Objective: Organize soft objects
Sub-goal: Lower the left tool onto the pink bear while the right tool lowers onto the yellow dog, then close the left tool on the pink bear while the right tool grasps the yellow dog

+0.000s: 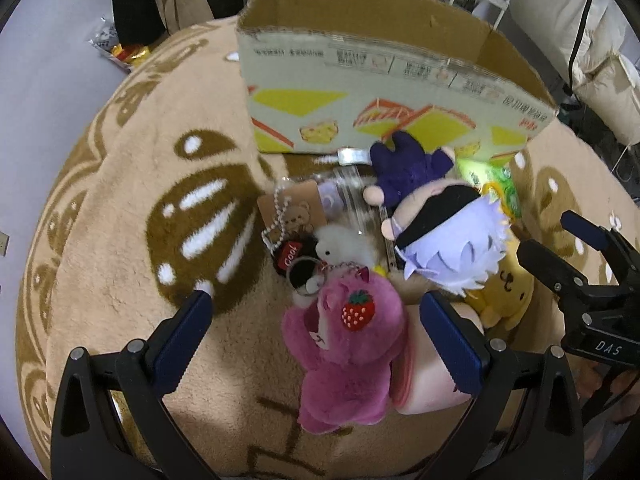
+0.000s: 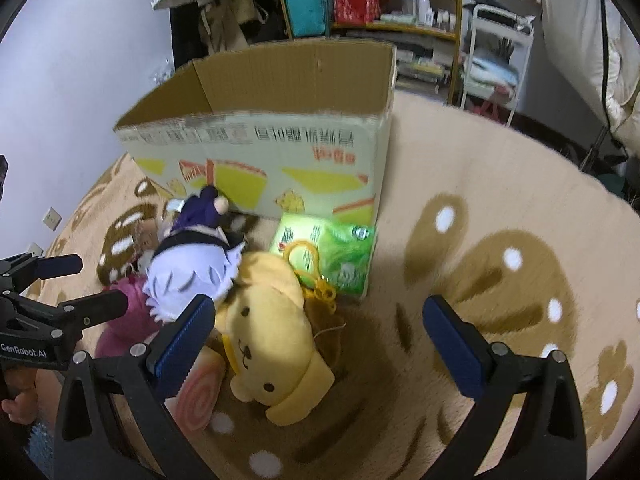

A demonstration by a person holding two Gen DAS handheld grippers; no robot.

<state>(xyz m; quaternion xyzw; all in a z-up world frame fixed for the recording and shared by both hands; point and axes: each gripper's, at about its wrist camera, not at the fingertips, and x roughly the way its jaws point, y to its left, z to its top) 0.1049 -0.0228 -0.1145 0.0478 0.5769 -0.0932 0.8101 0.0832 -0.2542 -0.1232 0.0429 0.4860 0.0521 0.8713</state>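
Note:
A pile of soft toys lies on the rug in front of an open cardboard box (image 1: 360,92) (image 2: 256,160). A pink bear with a strawberry (image 1: 348,348) lies between the fingers of my open left gripper (image 1: 316,336). A lilac-haired doll in dark clothes (image 1: 436,224) (image 2: 192,268), a yellow dog plush (image 2: 272,344) (image 1: 504,296) and a pink roll cushion (image 2: 200,392) (image 1: 432,372) lie beside it. My right gripper (image 2: 320,340) is open, its left finger next to the yellow dog; it also shows at the right of the left wrist view (image 1: 568,256).
A green packet (image 2: 332,256), small keychain plushes (image 1: 320,256) and a clear bag with a card (image 1: 316,204) lie by the box. The beige patterned rug (image 2: 500,280) spreads right. Shelves (image 2: 380,8) and a white rack (image 2: 496,60) stand behind.

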